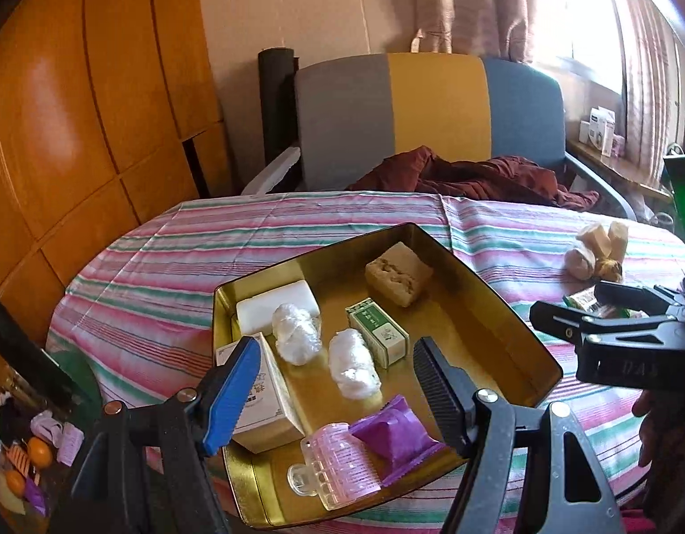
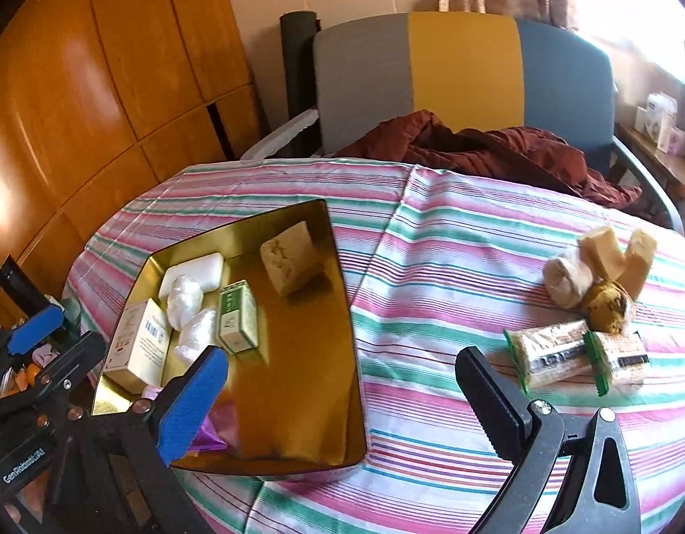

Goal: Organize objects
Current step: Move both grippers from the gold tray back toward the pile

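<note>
Objects already gathered are seen at the left, inside the gold tray (image 2: 297, 400): a white box (image 2: 139, 345), a green box (image 2: 237, 322) and a tan block (image 2: 291, 258). Over the tray's near end the left gripper (image 1: 338, 389) is held with fingers spread and nothing between them. Further right, the right gripper (image 2: 342, 394) is poised above the tray's right rim, likewise released and empty. Two wrapped snack packets (image 2: 578, 353) are left loose on the striped cloth (image 2: 453, 244), just right of and slightly beyond its black finger, their long axis running left to right. The right gripper is judged the nearer.
</note>
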